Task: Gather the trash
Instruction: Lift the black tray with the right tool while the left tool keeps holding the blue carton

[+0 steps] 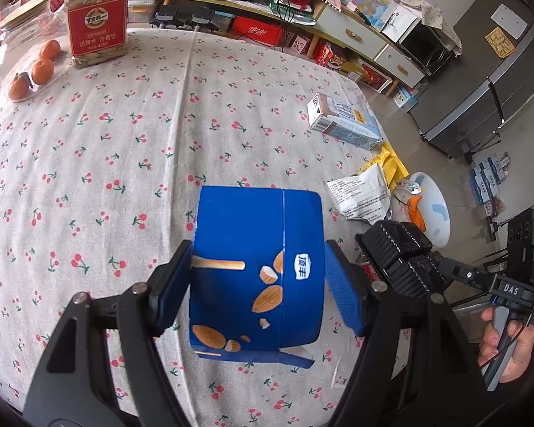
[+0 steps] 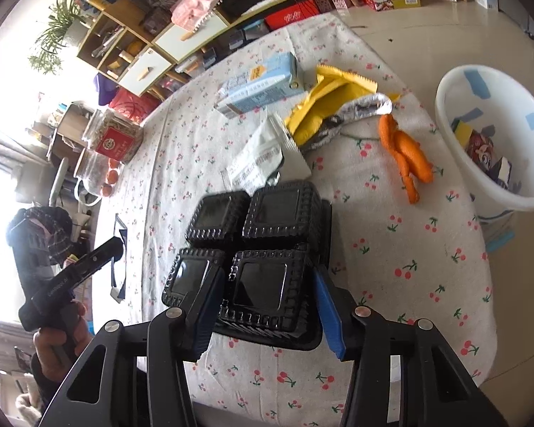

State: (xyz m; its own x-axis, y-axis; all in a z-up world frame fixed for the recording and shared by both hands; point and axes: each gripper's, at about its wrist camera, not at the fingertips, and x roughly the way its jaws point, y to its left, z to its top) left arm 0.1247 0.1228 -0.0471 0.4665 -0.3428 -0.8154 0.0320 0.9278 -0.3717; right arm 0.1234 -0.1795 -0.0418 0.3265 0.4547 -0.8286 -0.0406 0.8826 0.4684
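A blue snack box (image 1: 245,235) with almond pictures, its near flap hanging open, sits between the blue pads of my left gripper (image 1: 258,249), which is shut on its sides above the cherry-print tablecloth (image 1: 106,163). A black plastic tray (image 2: 263,235) with several square wells lies near the table's edge. My right gripper (image 2: 267,277) is shut on it, one pad in the groove between two wells and the other on the tray's outer edge. The tray (image 1: 398,249) also shows at the right of the left wrist view.
A milk carton (image 2: 260,85), a yellow wrapper (image 2: 324,103), a white wrapper (image 2: 263,153) and orange peel (image 2: 406,156) lie on the cloth. A white bin (image 2: 495,142) with trash stands past the edge. A seed jar (image 1: 98,14) and tangerines (image 1: 42,71) sit at the far corner.
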